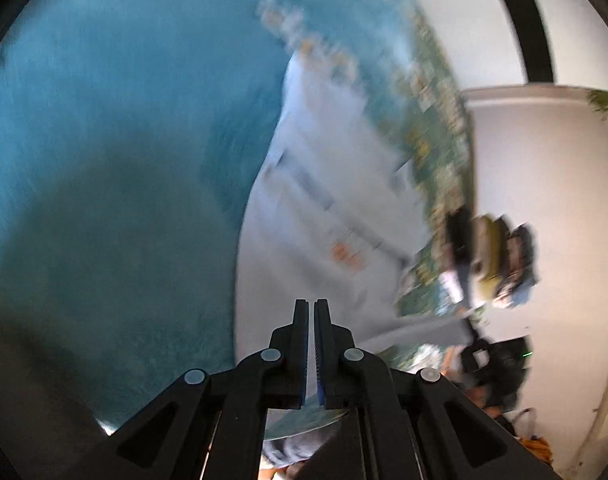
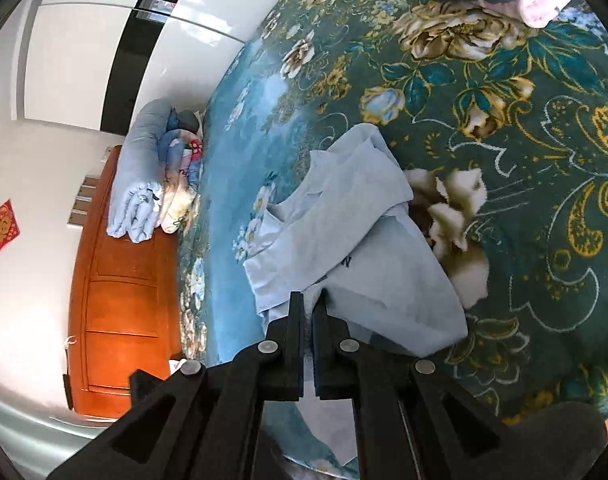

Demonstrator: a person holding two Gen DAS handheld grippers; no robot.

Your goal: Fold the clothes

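On the flowery bed (image 2: 503, 128) lies a rumpled pale blue shirt (image 2: 343, 208). Both tools, left tool (image 1: 310, 304) and right tool (image 2: 308, 296), are squeezed nearly closed on its cloth. Pull evenly, so edges meet flat.

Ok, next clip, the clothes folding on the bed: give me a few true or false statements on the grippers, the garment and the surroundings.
1. The right gripper is shut on the light blue garment. True.
2. The garment lies on a bare wooden floor. False: it lies on a floral bedspread.
3. The left gripper stands wide open. False: its jaws are nearly closed, with light blue cloth running between them.
4. Folded bedding rests at the orange wooden headboard. True.
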